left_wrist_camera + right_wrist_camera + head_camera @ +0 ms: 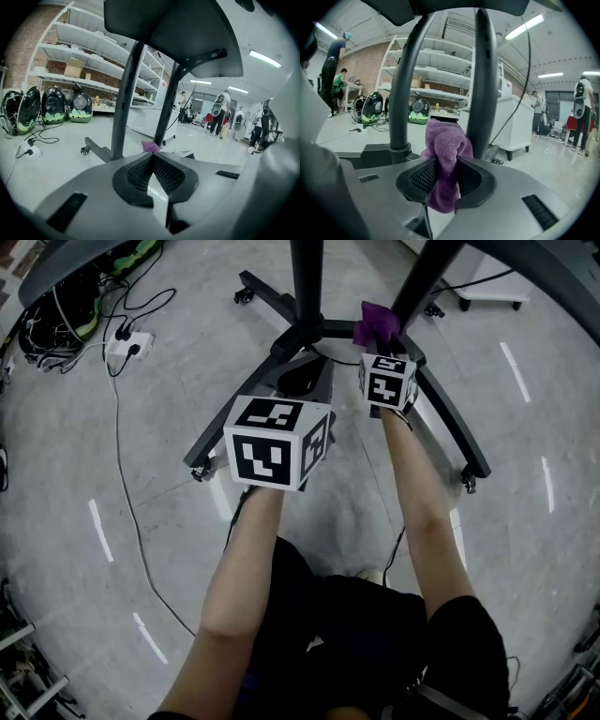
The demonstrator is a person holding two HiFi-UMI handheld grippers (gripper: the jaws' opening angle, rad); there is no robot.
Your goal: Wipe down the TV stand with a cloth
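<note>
The cloth (447, 140) is soft, light purple terry. It should bunch and drag easily, so a pinch through a gathered fold, as here, seems the surest hold. It sits at the far right of the TV stand (309, 329), low down just beside the right post (485, 70); whether it touches the post cannot be told. The right gripper (445, 173) is clamped narrowly on the cloth, folds spilling above and below its jaws. The left gripper (152, 157) hangs nearer, jaws pressed together, holding nothing.
</note>
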